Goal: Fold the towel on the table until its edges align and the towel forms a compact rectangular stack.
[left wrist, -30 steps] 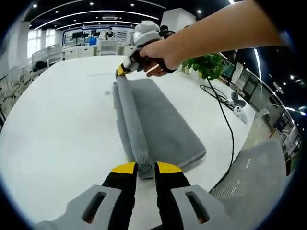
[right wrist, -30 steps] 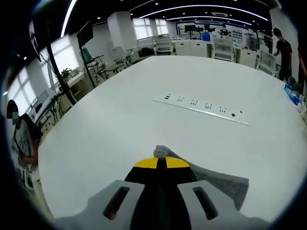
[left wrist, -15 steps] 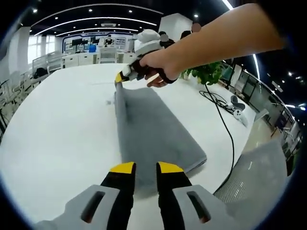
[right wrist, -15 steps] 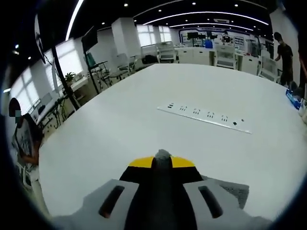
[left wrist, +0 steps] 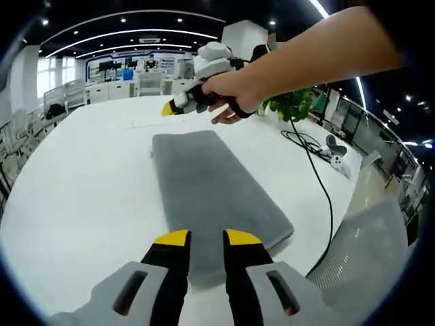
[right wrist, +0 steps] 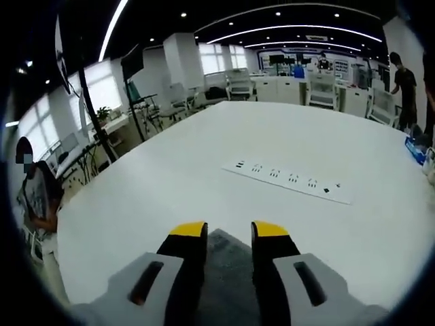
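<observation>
On counter (left wrist: 75,197), towel (left wrist: 211,193) now lies flat, fold just dropped; my left tongs (left wrist: 206,237) and right tongs (right wrist: 229,229) both released, parted, empty; another fold likely needed.

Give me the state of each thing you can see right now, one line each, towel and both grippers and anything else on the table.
towel: folded into a long flat strip, lying on the table, released.
left gripper: open, jaws over the towel's near end.
right gripper: open, holding nothing, above the towel's far end.
power strip: lying flat on the table, nothing plugged in.
black cable: loose, trailing over the table edge.
</observation>
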`<move>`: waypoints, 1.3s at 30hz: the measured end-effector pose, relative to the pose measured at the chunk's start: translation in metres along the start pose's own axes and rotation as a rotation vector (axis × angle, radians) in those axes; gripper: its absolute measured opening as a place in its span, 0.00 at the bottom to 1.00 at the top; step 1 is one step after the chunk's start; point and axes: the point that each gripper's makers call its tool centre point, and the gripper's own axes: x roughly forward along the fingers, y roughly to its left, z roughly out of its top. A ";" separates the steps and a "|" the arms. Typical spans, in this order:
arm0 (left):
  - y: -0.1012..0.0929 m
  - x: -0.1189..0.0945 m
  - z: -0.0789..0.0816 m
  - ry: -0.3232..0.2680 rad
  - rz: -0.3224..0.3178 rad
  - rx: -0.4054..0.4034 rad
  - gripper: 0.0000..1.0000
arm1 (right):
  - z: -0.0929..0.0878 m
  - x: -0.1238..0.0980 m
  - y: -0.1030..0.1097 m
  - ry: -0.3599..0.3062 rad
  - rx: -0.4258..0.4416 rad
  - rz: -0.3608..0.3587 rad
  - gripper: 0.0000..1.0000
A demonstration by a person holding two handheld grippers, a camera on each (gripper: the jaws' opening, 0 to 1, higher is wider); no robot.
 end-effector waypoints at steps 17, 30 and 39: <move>0.006 -0.004 0.020 -0.035 -0.008 0.103 0.26 | 0.021 -0.015 -0.003 -0.057 -0.083 0.057 0.45; 0.011 -0.004 0.035 -0.042 -0.023 0.172 0.29 | 0.031 -0.053 -0.006 -0.095 -0.167 0.082 0.49; 0.016 0.000 0.042 -0.034 -0.027 0.212 0.30 | 0.015 -0.078 -0.017 -0.088 -0.194 0.077 0.49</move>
